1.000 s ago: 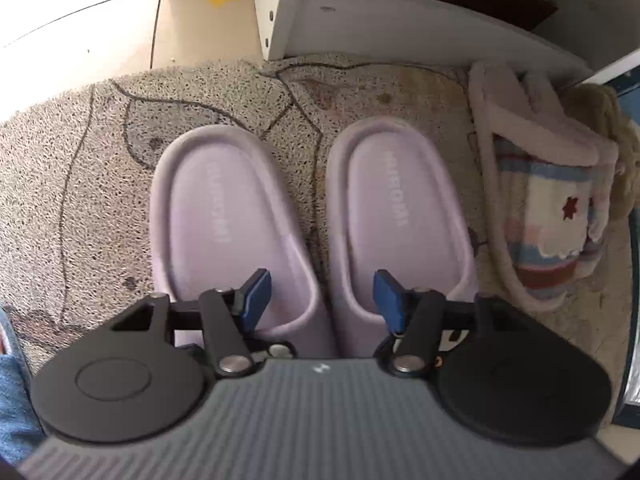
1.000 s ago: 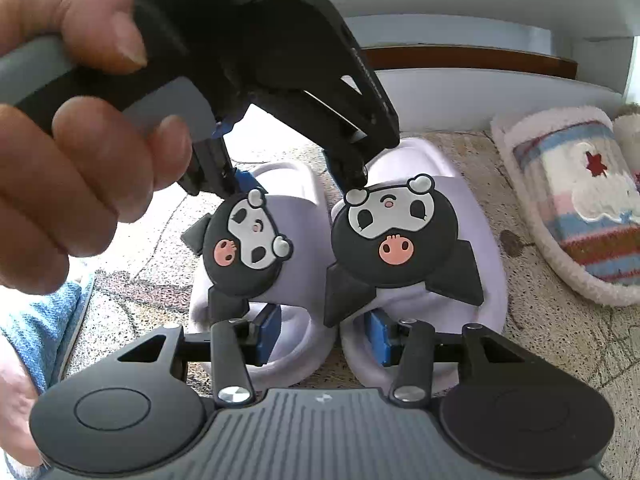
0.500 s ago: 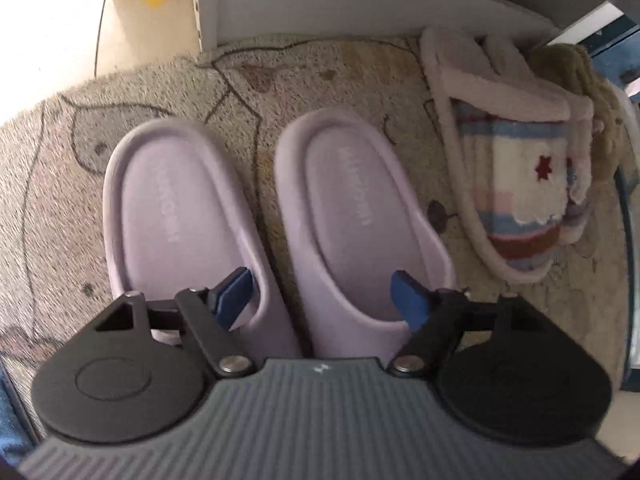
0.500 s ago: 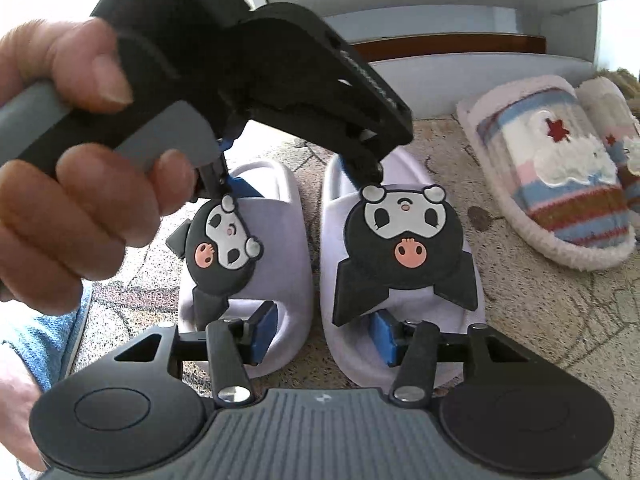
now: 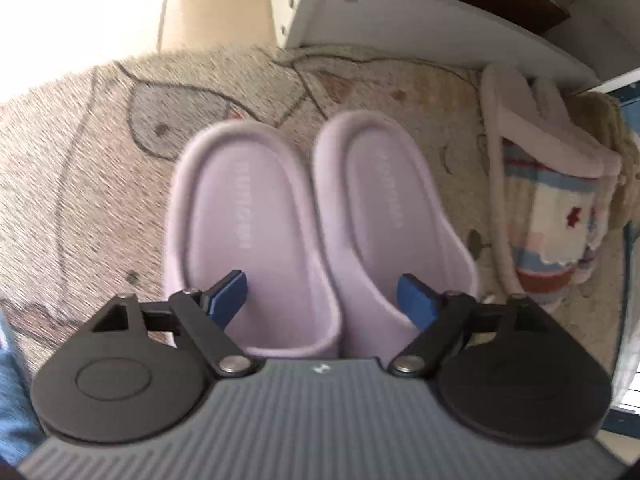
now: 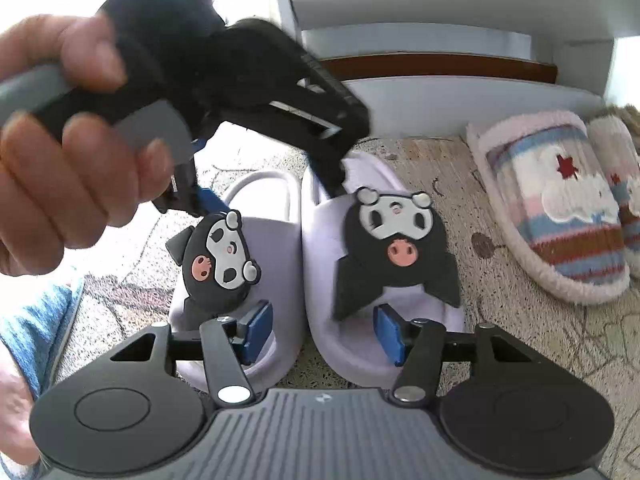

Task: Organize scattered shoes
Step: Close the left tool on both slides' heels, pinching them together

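Left wrist view: two lilac slides, left slide (image 5: 248,232) and right slide (image 5: 384,216), side by side on the patterned mat (image 5: 80,168), heels toward the white shelf unit (image 5: 400,28).
Left gripper (image 5: 324,296): jaws spread wide and just been opening; blue pads hang over the two footbeds, inner walls of both slides between them, neither pad pressing. Nothing held.
Right wrist view: same pair from the toe end, a black cartoon charm on each strap (image 6: 224,256), (image 6: 396,248).
Right gripper (image 6: 316,332): about half open, jaws just been opening; one pad over each slide's toe, the gap between the slides between the pads. No grip seen.
Hand (image 6: 68,176): the person's left hand wrapped round the left gripper's handle, above the heels.
Striped slippers (image 6: 560,208): fluffy pair on the mat, right of the slides, apart from them.
Denim (image 6: 36,320): blue cloth at lower left edge.
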`<move>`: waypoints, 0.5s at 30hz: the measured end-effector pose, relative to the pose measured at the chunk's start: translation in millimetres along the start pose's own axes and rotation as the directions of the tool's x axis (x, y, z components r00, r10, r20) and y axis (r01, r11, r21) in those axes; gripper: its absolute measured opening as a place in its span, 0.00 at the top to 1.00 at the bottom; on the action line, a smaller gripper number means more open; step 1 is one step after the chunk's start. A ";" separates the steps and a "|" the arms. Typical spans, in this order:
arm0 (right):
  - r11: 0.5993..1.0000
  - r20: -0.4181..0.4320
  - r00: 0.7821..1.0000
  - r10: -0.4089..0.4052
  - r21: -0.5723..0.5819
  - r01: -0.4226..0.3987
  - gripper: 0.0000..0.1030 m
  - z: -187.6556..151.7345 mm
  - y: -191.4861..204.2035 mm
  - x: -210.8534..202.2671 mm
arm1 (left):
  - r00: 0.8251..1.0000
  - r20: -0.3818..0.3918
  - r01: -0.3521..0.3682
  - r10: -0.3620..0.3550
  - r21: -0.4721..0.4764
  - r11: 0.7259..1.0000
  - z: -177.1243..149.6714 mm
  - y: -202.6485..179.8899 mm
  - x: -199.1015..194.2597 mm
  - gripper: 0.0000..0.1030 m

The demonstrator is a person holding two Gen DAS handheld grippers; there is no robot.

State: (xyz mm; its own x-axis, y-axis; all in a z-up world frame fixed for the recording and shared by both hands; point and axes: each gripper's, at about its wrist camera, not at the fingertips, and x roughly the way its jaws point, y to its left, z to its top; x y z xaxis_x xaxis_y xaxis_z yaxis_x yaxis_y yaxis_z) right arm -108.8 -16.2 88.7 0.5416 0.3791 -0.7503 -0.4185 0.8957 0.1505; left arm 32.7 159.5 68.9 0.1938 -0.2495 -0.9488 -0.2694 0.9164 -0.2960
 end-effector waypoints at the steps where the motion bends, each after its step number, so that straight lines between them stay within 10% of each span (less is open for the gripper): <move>1: 1.000 0.002 1.000 -0.003 -0.006 0.003 0.41 -0.2 2.2 -0.4 | 1.000 0.006 0.006 -0.007 0.008 1.000 0.2 -1.9 -1.4 0.15; 8: 0.994 -0.017 1.000 0.017 -0.103 -0.018 0.41 -5.5 10.1 3.6 | 1.000 0.020 0.001 -0.003 0.102 0.995 -1.7 -15.0 0.6 0.09; 15: 0.987 -0.001 0.999 -0.036 -0.156 0.036 0.42 -13.0 29.6 10.1 | 0.999 -0.027 0.035 -0.036 -0.009 0.999 -2.6 2.4 6.8 0.09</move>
State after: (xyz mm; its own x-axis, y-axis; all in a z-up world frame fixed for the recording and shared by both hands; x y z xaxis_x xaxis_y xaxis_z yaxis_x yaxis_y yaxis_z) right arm -125.2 11.1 77.2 0.5561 0.3462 -0.7556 -0.5076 0.8613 0.0211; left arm 30.9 159.2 61.5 0.1778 -0.2902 -0.9403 -0.2711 0.9041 -0.3303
